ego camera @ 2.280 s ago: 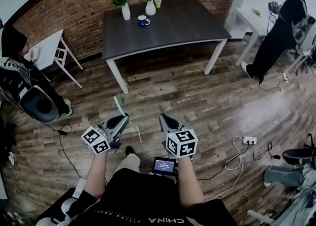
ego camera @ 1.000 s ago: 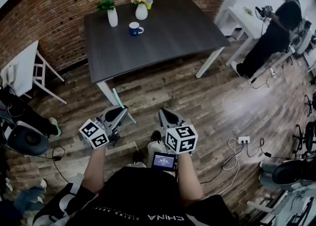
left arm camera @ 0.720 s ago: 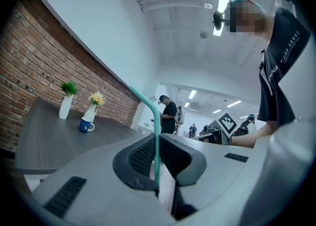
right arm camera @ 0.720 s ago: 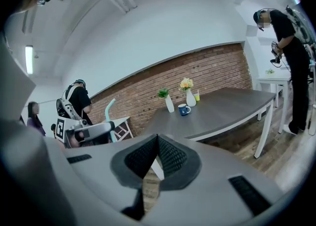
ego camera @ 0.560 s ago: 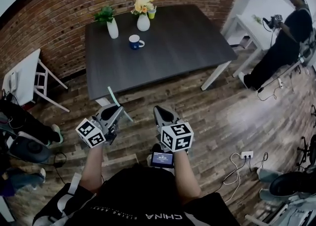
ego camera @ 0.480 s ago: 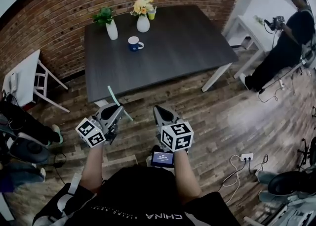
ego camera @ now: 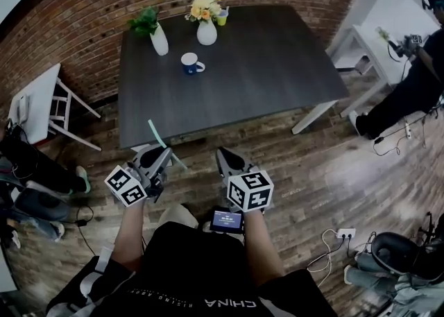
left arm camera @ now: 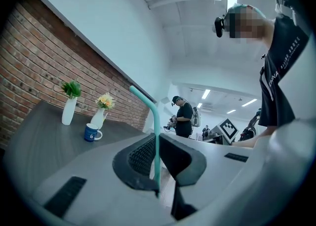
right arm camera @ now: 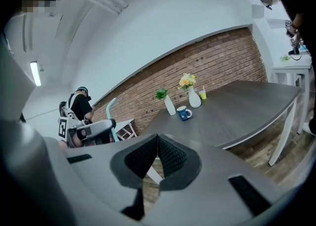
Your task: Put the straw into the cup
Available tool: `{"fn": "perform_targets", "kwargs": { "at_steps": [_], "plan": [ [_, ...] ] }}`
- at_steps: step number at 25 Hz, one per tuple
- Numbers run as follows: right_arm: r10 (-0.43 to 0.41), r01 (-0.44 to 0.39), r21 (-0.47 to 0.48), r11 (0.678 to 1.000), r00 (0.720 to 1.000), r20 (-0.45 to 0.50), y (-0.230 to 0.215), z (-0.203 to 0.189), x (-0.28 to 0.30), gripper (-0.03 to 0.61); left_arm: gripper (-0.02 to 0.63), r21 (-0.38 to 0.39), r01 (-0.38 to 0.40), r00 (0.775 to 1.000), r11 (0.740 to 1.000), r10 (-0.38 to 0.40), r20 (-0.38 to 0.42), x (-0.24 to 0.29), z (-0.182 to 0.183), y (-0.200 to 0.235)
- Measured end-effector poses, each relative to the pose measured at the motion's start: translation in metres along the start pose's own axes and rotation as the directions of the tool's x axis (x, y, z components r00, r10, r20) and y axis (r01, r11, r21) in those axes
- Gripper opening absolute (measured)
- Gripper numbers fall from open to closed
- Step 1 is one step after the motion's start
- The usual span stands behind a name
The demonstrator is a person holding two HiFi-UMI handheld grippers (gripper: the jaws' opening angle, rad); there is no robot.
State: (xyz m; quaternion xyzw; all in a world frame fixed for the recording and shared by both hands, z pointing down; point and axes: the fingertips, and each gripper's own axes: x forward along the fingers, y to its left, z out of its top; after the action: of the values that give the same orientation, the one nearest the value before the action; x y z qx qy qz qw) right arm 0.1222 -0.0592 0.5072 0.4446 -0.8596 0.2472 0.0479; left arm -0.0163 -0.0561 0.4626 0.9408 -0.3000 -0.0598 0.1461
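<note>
A teal bent straw (ego camera: 158, 139) sticks up from my left gripper (ego camera: 164, 158), which is shut on its lower part. In the left gripper view the straw (left arm camera: 155, 126) stands upright between the pads of the left gripper (left arm camera: 157, 146). The blue cup (ego camera: 189, 64) stands on the dark table (ego camera: 263, 66), far ahead of both grippers, and also shows as the blue cup (left arm camera: 92, 132) and the blue cup (right arm camera: 185, 113). My right gripper (ego camera: 226, 159) is shut with nothing in it, held beside the left over the wooden floor just short of the table's near edge.
Behind the cup stand a white vase with a green plant (ego camera: 159, 39), a vase of flowers (ego camera: 207, 30) and a small green cup (ego camera: 221, 19). A white chair (ego camera: 41, 104) is at the left. A person (ego camera: 409, 80) stands by a white table at the right. Cables and a power strip (ego camera: 345, 234) lie on the floor.
The view has moved up to the table, whose near edge now lies just ahead of the grippers. The left gripper still holds the straw; the right stays shut.
</note>
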Motion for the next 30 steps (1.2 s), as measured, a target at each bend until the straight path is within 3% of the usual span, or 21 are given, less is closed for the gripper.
{"fn": "perform_targets", "kwargs": {
  "at_steps": [7,17,25,30],
  "plan": [
    [0.007,-0.007,0.003,1.000,1.000,-0.020,-0.015,0.010,0.050,0.008,0.025,-0.030,-0.012,1.000,0.999,0.013,0.004,0.017,0.001,0.057],
    [-0.054,0.054,-0.015,0.998,0.998,-0.023,-0.059,0.070,0.146,0.008,0.025,-0.029,0.074,0.997,0.997,-0.074,0.013,0.084,0.041,0.160],
    [-0.081,0.080,-0.027,0.996,0.996,-0.046,-0.061,0.106,0.229,0.008,0.025,-0.054,0.112,0.994,0.992,-0.112,0.014,0.100,0.072,0.240],
    [-0.084,0.082,-0.037,0.996,0.995,-0.057,-0.062,0.114,0.260,0.008,0.025,-0.076,0.134,0.991,0.988,-0.133,0.014,0.112,0.073,0.267]
  ]
}}
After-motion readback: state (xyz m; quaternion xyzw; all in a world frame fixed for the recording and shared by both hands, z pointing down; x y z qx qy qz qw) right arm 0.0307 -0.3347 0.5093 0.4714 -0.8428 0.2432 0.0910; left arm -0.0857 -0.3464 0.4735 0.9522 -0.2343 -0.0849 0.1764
